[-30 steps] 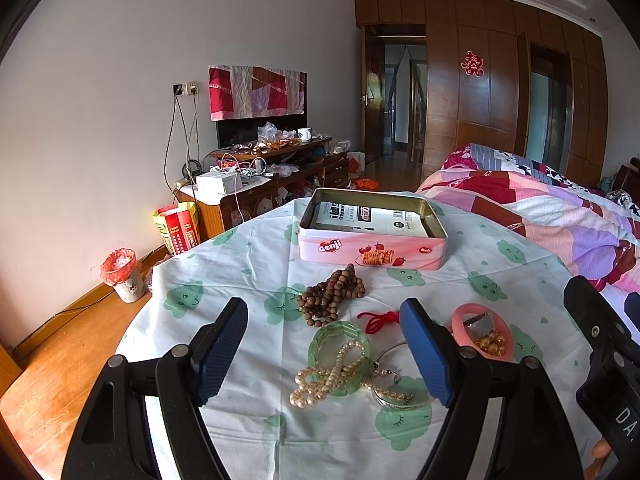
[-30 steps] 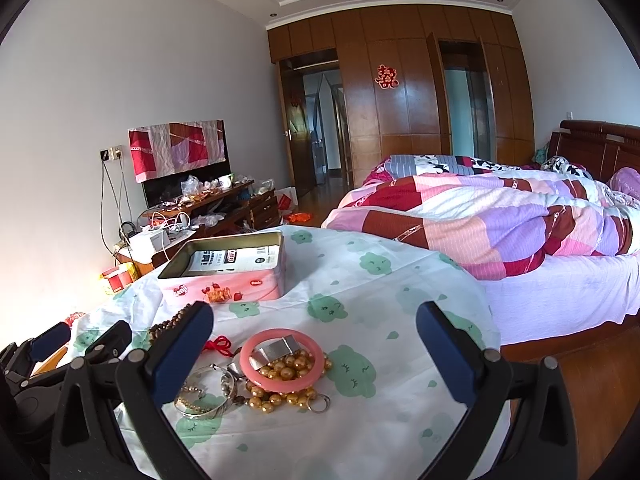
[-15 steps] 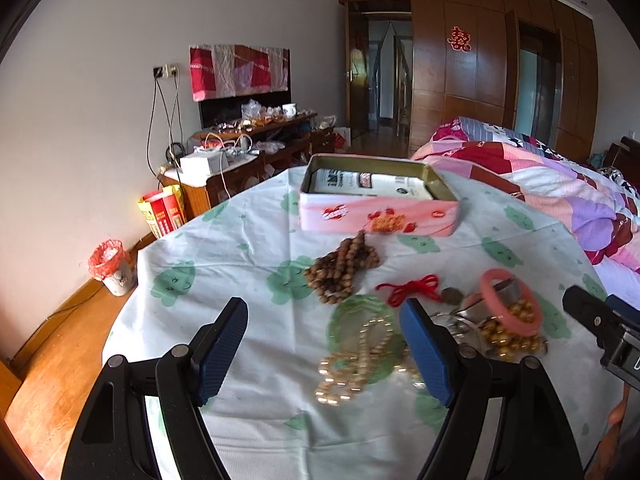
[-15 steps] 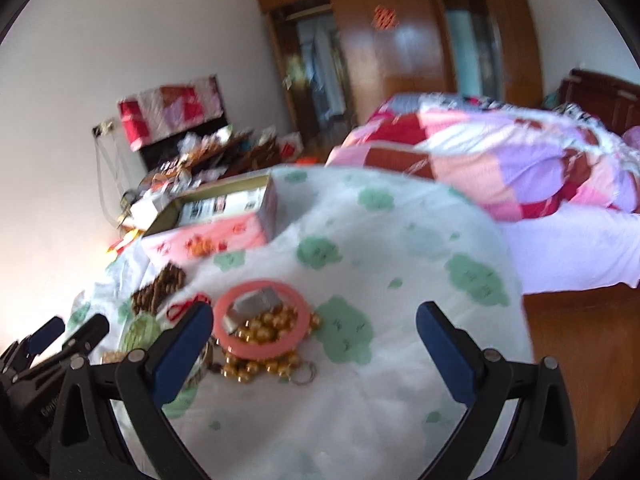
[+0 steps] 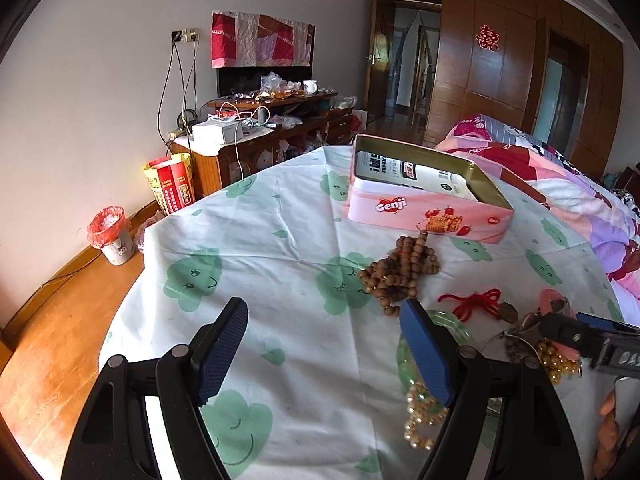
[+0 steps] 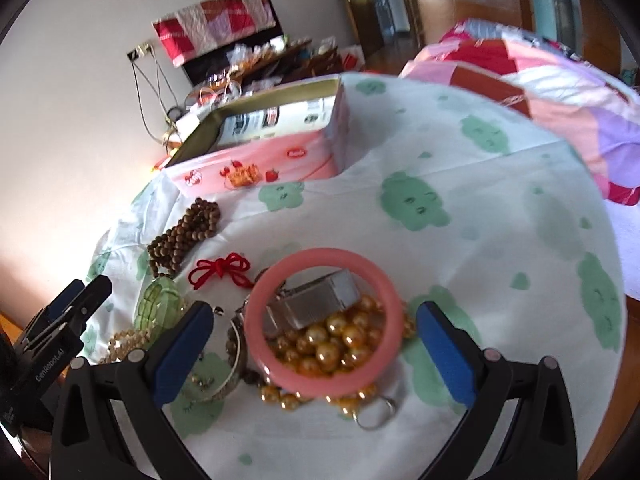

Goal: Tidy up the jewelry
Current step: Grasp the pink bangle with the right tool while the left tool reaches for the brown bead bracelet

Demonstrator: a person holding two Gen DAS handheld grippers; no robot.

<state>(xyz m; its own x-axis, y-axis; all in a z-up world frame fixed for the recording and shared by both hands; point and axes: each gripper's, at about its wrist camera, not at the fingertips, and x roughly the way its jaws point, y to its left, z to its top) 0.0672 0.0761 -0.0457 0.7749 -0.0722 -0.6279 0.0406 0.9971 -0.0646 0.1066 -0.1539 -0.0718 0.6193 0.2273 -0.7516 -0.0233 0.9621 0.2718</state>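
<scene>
The right gripper (image 6: 314,354) has its jaws spread wide, holding nothing, and it hovers low over the near side of the heap of jewelry. Between the blue pads sits the pink bangle (image 6: 324,322), lying flat on the surface, with a small silver box (image 6: 320,304) and a clump of gold beads (image 6: 332,340) inside its ring. More gold beads and a metal key ring (image 6: 376,414) spill out on the near side. Just left of the bangle is a thin silver bangle (image 6: 236,364), partly behind the left pad.

The left gripper (image 5: 320,352) also has its jaws wide apart and empty, over bare cloth to the left of the heap. Its right pad hides part of the green bangle (image 5: 452,326), and a string of pearls (image 5: 420,416) lies across that bangle on the near side. Farther out, a red knotted cord (image 5: 476,304) lies right of the green bangle, and the brown wooden beads (image 5: 400,272) are piled beyond both.

At the far side of the surface (image 5: 260,248), which is covered in a white cloth with green clouds, stands the open pink tin (image 5: 424,212) with a printed package lying in it. To the right is a bed (image 6: 560,76) under a patchwork quilt; to the left, a cluttered wooden cabinet (image 5: 276,128) against the wall and a small bin with a red liner (image 5: 110,234) on the floor.
</scene>
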